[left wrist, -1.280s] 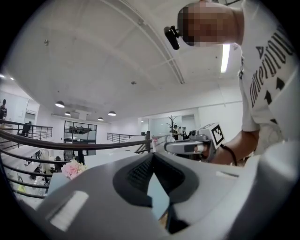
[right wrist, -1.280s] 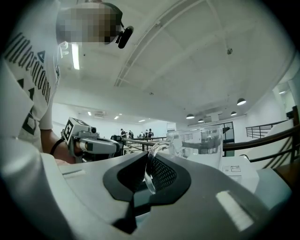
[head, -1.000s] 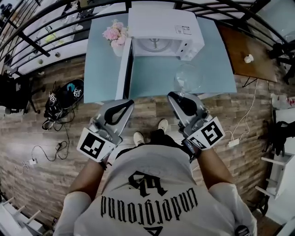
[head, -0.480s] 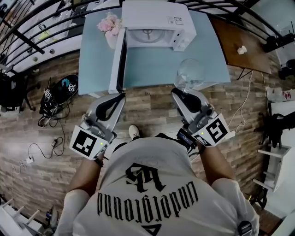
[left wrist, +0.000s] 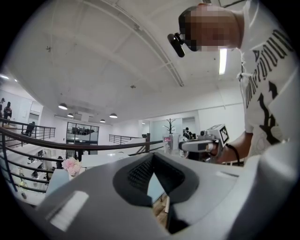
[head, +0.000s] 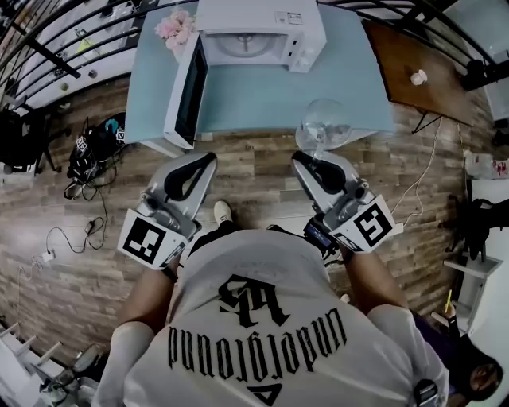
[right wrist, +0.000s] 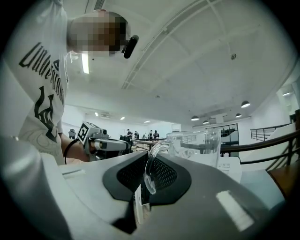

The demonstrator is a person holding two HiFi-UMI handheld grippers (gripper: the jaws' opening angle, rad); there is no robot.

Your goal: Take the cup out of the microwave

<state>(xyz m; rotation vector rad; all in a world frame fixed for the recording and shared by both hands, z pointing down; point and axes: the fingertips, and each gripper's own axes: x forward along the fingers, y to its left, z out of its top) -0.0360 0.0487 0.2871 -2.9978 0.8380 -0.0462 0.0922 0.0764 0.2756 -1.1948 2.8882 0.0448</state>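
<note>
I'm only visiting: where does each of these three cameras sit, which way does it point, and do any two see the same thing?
Head view: on the person's head, facing steeply down at table and open microwave; shows shirt, left gripper, right gripper.
Left gripper view: on the left gripper, facing forward along its jaws; shows shirt, right forearm.
Right gripper view: on the right gripper, forward along jaws, just easing open, holding the glass cup by its handle; shows shirt, left forearm.
Shared: each gripper view sees the other gripper.
</note>
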